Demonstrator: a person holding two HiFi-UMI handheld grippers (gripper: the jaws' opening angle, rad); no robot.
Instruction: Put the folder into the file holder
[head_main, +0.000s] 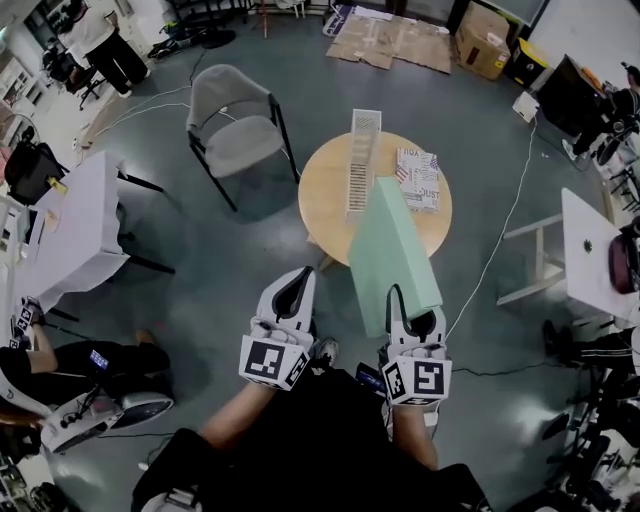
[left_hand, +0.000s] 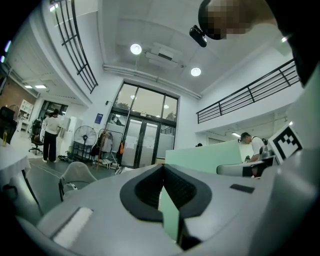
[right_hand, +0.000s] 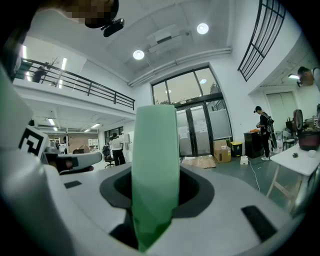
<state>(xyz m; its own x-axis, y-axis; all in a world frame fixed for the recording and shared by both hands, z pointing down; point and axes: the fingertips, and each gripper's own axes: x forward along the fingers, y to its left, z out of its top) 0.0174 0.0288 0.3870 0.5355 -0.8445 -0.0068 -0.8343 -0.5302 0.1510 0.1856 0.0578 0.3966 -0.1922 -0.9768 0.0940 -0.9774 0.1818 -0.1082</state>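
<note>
A pale green folder (head_main: 390, 250) stands on edge between the jaws of my right gripper (head_main: 412, 310), which is shut on its near end. In the right gripper view the folder (right_hand: 155, 170) rises straight up out of the gripper (right_hand: 155, 200). The white slotted file holder (head_main: 362, 160) stands on a round wooden table (head_main: 325, 205), just beyond the folder's far end. My left gripper (head_main: 297, 285) is level beside the right one, to the folder's left, its jaws together and holding nothing. From the left gripper view (left_hand: 162, 192) the folder (left_hand: 205, 157) shows off to the right.
A magazine (head_main: 417, 178) lies on the round table, right of the file holder. A grey chair (head_main: 235, 125) stands to the table's left. White tables flank the floor at left (head_main: 70, 230) and right (head_main: 595, 250). Flattened cardboard (head_main: 390, 40) lies far back.
</note>
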